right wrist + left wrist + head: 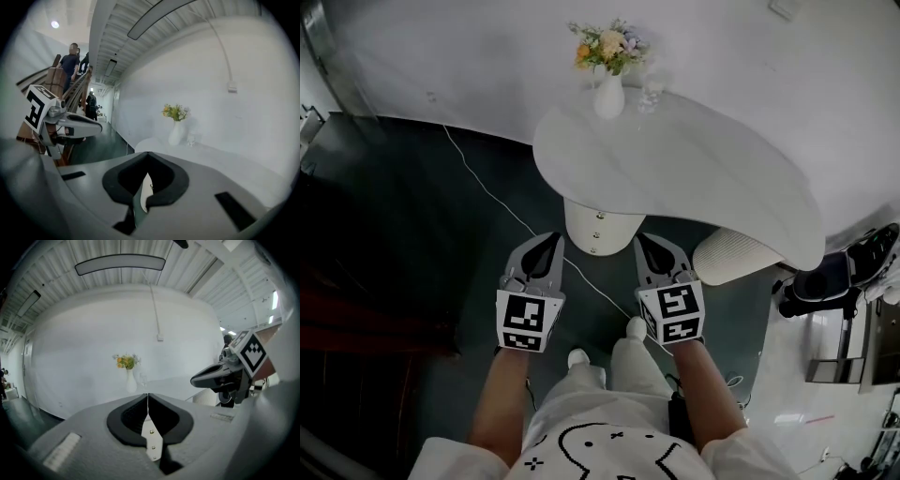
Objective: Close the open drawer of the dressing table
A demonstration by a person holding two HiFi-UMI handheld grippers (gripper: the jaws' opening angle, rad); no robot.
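Note:
The white dressing table [703,178] stands against the wall. Its rounded white drawer [598,228] juts out from under the top's near edge, showing two small knobs. My left gripper [547,240] is shut and empty, just left of the drawer front. My right gripper [649,242] is also shut and empty, just right of it. Neither touches the drawer. In the left gripper view the jaws [148,397] meet in a closed line, with the right gripper [220,376] alongside. In the right gripper view the jaws [147,157] are closed over the table top [220,164].
A white vase of flowers [609,89] and a small glass [650,94] stand at the table's back edge. A ribbed white stool [736,255] sits under the table's right side. A white cable [487,187] crosses the dark floor. People stand on stairs [75,61] far left.

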